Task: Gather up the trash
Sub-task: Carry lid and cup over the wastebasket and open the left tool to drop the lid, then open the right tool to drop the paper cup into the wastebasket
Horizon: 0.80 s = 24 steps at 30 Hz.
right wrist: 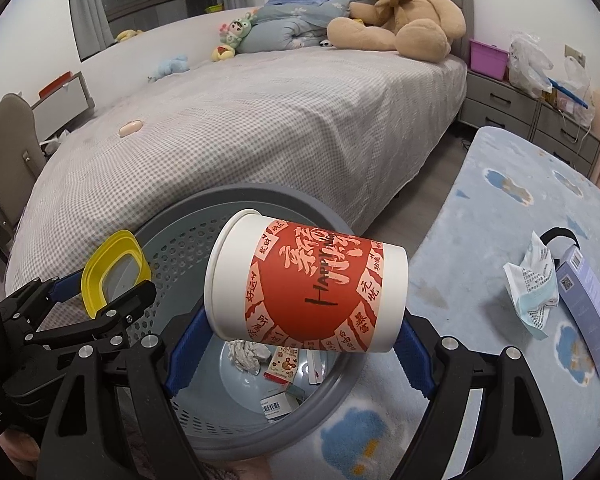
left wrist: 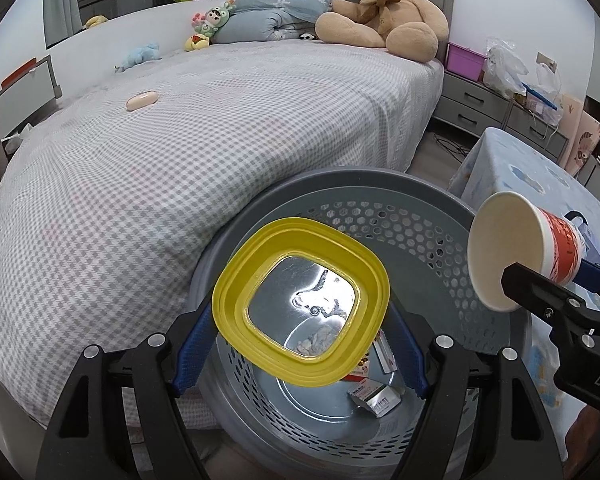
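My left gripper [left wrist: 300, 344] is shut on a yellow lid with a clear window [left wrist: 300, 300] and holds it above the grey perforated basket [left wrist: 400, 216]. The lid also shows in the right wrist view [right wrist: 114, 272]. My right gripper [right wrist: 300, 332] is shut on a red and white paper cup [right wrist: 308, 284], held on its side above the basket [right wrist: 172, 248]. The cup also shows at the right of the left wrist view [left wrist: 528, 252]. Crumpled paper [right wrist: 246, 354] and small wrappers [right wrist: 280, 400] lie in the basket's bottom.
The basket stands on the floor against a bed with a checked cover [left wrist: 180, 152]. A blue rug [right wrist: 500, 240] to the right holds a crumpled tissue packet [right wrist: 530, 292] and a purple box [right wrist: 588, 312]. A teddy bear [right wrist: 404, 12] and small toys lie on the bed; drawers [right wrist: 500, 100] stand behind.
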Tool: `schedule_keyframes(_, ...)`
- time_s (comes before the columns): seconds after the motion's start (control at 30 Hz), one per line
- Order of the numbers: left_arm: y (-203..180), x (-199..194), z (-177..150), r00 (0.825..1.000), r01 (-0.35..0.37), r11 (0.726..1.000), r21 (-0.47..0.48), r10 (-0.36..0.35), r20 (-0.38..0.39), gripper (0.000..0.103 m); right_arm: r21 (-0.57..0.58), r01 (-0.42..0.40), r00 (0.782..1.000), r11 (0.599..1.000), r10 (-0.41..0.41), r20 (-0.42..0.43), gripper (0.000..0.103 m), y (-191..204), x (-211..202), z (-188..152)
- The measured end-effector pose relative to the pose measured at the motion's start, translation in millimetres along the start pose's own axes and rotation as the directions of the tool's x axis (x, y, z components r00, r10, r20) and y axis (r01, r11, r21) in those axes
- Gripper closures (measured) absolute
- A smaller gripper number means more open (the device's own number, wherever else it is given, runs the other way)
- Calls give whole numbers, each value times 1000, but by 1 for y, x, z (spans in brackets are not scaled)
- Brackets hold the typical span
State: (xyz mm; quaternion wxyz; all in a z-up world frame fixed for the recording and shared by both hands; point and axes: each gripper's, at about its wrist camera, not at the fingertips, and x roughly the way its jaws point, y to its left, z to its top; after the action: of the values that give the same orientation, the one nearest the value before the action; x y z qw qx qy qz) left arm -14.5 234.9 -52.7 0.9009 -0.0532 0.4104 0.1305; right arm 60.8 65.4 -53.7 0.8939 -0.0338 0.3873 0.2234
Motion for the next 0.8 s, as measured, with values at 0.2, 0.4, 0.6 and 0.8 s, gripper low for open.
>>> schedule_keyframes(0.2,3,-1,0,1000,-14,1000,-2,14,0,27,2,-1,1000,1000,1,5,17,-1,0,1)
schedule_keyframes(0.4,5,-3,0,1000,-18,1000,-6,19,4,24,9,-6,1000,1000,6,8,16,-2,-3,1)
schedule_keyframes(0.6,7,-3,0,1000,-23,1000,-16,23,6,23,10,-5,1000,1000,5,25,15,-1,-8,4)
schedule_keyframes(0.8,8,-3,-1,1000,-24,999,-22,24,2,23,13,-1,1000,1000,1,24,15,0,-8,2)
